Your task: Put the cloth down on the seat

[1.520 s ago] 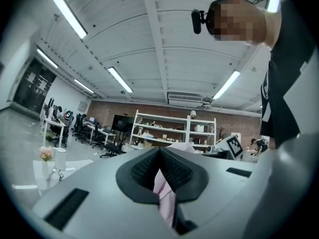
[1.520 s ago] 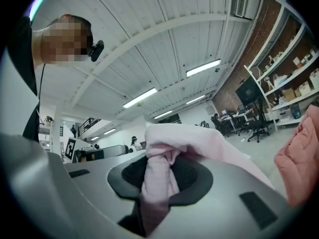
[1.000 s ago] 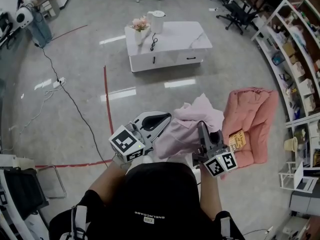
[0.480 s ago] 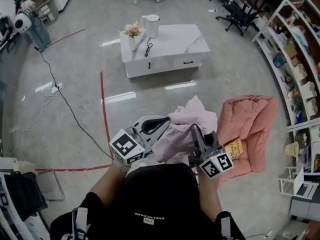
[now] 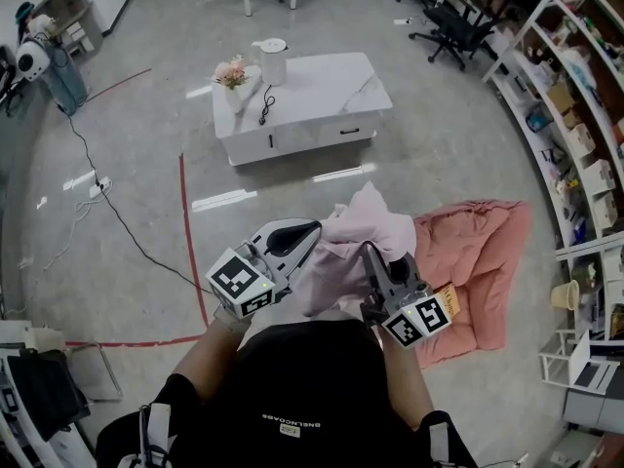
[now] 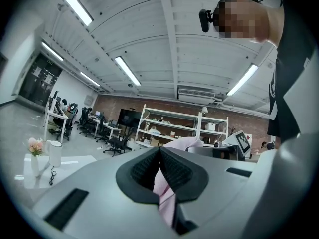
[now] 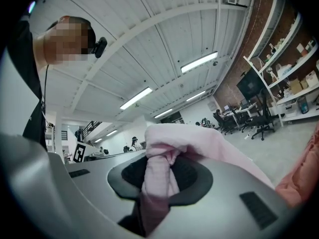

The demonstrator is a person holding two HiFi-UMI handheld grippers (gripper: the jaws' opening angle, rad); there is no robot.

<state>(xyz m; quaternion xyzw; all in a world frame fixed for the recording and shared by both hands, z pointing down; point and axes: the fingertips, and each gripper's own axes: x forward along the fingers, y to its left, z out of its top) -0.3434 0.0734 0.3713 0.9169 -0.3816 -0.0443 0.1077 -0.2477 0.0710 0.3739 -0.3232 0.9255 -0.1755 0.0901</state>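
Note:
A pale pink cloth (image 5: pixel 356 242) hangs bunched between my two grippers, held up in front of the person's chest. My left gripper (image 5: pixel 310 232) is shut on its left edge; a thin fold of the cloth (image 6: pixel 164 195) shows pinched between the dark pads. My right gripper (image 5: pixel 370 253) is shut on a thick roll of the cloth (image 7: pixel 157 176) that spills over its jaws. A salmon-pink padded seat cushion (image 5: pixel 478 261) lies on the floor to the right, just beyond the right gripper.
A white low table (image 5: pixel 297 100) with a flower vase (image 5: pixel 232 74) and a white kettle (image 5: pixel 273 58) stands ahead. Red tape lines (image 5: pixel 190 242) and a black cable (image 5: pixel 117 208) cross the glossy floor. Shelving (image 5: pixel 575 105) lines the right side; office chairs (image 5: pixel 444 22) stand at the back.
The view has shifted: the table and the pink cushion have slid left and up in frame. Both grippers keep their hold on the cloth, which stays raised between them.

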